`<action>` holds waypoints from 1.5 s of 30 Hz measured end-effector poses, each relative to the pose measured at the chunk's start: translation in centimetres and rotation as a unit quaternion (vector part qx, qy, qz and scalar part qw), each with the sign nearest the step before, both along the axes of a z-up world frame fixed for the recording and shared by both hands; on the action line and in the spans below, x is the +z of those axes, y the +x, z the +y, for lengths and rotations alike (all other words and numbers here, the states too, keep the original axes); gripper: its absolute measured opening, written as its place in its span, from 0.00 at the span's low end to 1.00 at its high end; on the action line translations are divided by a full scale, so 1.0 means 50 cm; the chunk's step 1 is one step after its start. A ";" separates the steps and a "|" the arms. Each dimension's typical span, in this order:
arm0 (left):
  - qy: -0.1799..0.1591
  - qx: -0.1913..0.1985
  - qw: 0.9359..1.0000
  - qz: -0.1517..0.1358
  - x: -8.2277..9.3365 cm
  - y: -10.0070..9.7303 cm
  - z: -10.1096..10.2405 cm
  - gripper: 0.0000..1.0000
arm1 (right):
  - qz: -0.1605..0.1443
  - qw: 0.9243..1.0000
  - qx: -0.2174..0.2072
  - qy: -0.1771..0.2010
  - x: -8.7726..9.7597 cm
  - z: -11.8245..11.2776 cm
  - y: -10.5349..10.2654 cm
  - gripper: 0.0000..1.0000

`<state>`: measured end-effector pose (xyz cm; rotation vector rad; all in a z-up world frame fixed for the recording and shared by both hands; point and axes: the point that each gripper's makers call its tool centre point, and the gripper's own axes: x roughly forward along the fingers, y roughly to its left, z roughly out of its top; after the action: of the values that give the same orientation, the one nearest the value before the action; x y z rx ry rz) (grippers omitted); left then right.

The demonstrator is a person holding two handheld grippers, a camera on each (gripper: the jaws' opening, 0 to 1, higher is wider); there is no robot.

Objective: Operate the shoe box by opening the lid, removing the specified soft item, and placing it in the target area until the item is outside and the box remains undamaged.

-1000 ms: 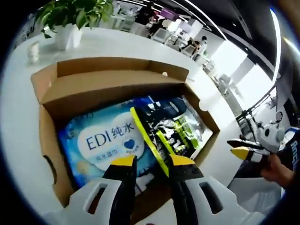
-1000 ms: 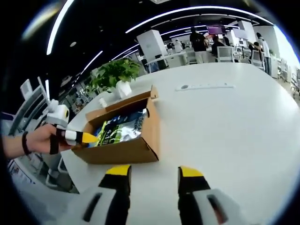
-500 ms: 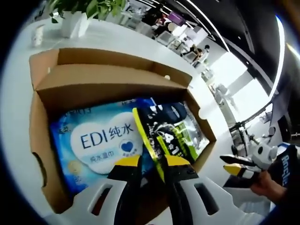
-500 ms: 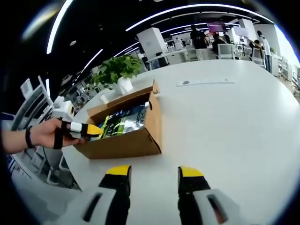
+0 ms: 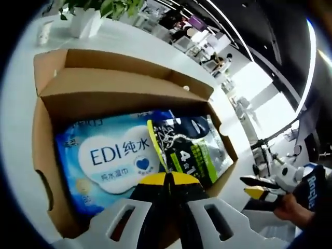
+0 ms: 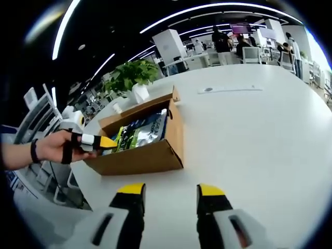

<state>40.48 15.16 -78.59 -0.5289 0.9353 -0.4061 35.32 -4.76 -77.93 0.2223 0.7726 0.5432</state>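
Our left tool [image 5: 168, 179] is pinching the near edge of the dark green-striped pouch [image 5: 194, 148], low centre of the left gripper view, inside the open shoe box [image 5: 41, 135] beside the blue wipes pack [image 5: 109, 155]. Our right tool [image 6: 168, 191] hovers spread over the white worktop [image 6: 249, 135], box at centre left.

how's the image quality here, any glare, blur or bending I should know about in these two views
Left gripper view: strong fisheye bending of the brown cardboard shoe box; a window area at right is blown out; the blue and white wipes pack reads sharply, while the left gripper is soft. Right gripper view: ceiling light strips curve into arcs; the white table is evenly lit, without harsh shadows.
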 end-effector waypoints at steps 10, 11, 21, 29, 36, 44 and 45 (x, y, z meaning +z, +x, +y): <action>0.004 0.006 1.000 0.004 -0.009 -0.004 0.015 0.00 | -0.018 0.999 0.022 0.014 0.040 0.059 0.032 0.35; 0.007 0.004 1.000 0.003 -0.009 -0.004 0.015 0.00 | -0.021 0.999 0.027 0.015 0.047 0.070 0.036 0.35; 0.017 -0.003 1.000 0.004 -0.014 -0.006 0.019 0.00 | -0.033 0.998 0.044 0.022 0.068 0.113 0.079 0.34; 0.018 -0.002 1.000 0.006 -0.017 -0.006 0.021 0.00 | -0.031 0.998 0.060 0.020 0.067 0.142 0.111 0.34; 0.011 0.003 1.000 0.009 -0.016 -0.007 0.022 0.00 | -0.020 0.997 0.071 0.011 0.063 0.160 0.136 0.33; 0.009 0.002 1.000 0.011 -0.017 -0.007 0.022 0.00 | 0.005 0.997 0.072 0.003 0.034 0.176 0.165 0.30; 0.009 0.002 1.000 0.011 -0.017 -0.007 0.022 0.00 | 0.005 0.997 0.071 0.002 0.034 0.177 0.165 0.29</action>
<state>40.15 16.26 -79.43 -0.5190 0.9577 -0.3889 43.57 4.08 -76.24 0.1744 0.8019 0.6790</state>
